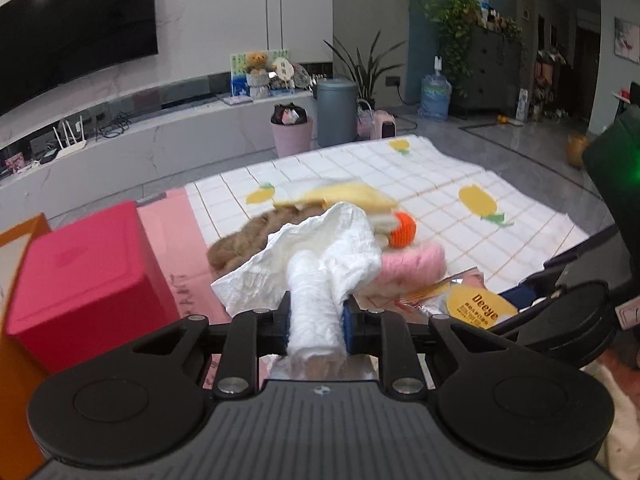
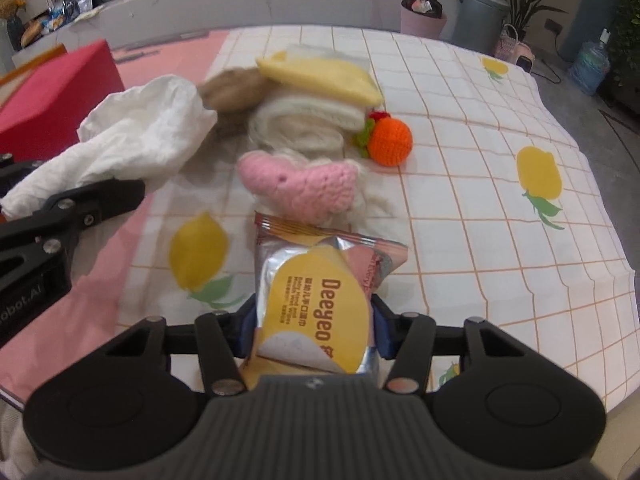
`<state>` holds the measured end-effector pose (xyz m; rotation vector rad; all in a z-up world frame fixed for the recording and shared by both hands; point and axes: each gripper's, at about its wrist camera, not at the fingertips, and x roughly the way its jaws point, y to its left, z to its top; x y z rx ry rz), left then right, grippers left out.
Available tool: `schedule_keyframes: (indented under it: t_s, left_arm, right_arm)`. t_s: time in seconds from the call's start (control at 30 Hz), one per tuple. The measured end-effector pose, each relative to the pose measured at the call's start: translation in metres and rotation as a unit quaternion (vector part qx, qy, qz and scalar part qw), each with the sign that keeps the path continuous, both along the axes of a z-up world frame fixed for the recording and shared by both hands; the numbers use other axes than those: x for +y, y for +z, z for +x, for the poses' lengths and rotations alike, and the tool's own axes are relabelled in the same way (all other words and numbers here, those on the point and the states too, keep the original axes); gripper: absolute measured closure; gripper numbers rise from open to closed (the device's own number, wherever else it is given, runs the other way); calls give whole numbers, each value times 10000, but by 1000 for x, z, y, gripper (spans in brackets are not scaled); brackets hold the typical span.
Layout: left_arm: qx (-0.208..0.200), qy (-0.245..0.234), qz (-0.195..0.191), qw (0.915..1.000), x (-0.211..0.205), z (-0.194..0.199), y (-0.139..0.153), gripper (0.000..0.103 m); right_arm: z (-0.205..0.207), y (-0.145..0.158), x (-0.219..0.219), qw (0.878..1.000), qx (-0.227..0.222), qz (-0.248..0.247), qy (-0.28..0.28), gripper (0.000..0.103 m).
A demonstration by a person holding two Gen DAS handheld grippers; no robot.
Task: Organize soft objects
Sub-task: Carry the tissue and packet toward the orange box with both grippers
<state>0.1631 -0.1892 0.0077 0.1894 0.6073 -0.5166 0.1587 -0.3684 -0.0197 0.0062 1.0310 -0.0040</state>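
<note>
My left gripper [image 1: 316,320] is shut on a crumpled white wipe [image 1: 320,252], held above the table; the wipe also shows in the right wrist view [image 2: 132,136]. My right gripper [image 2: 314,320] is shut on a wet-wipes pack [image 2: 320,300] with a yellow label, its flap peeled up. Beyond lies a pile of soft things: a pink knitted piece [image 2: 304,184], a cream woolly piece [image 2: 304,124], a brown fluffy piece [image 2: 236,88], a yellow cloth [image 2: 320,76] and an orange crocheted fruit [image 2: 390,140].
A red box [image 1: 84,280] stands at the left, beside an orange box [image 1: 16,320]. The table has a lemon-print checked cloth [image 2: 480,160] and a pink mat [image 2: 172,56]. Bins [image 1: 336,112] and a TV unit stand on the floor beyond.
</note>
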Motion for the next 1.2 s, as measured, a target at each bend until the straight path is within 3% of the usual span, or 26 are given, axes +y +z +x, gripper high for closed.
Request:
schedule_keyframes:
  t_s: [0.3, 0.43, 0.7, 0.9, 1.2]
  left_arm:
    - [-374, 246, -297, 9986, 41, -15, 57, 78]
    - [-353, 385, -521, 9973, 71, -11, 83, 78]
    - [-782, 1158, -470, 9891, 157, -2, 132, 78]
    - [-710, 1690, -96, 9830, 198, 19, 126, 78]
    - [51, 2353, 210, 9717, 234, 76, 67, 78]
  right_arm:
    - [-15, 68, 48, 9973, -685, -159, 208, 49]
    - [-15, 97, 81, 9948, -947, -26, 380, 49]
    - [-4, 146, 174, 9844, -1443, 158, 998, 49]
    - [17, 151, 254, 9746, -1475, 603, 1572, 49]
    - [32, 104, 325, 9699, -1066, 641, 2093, 49]
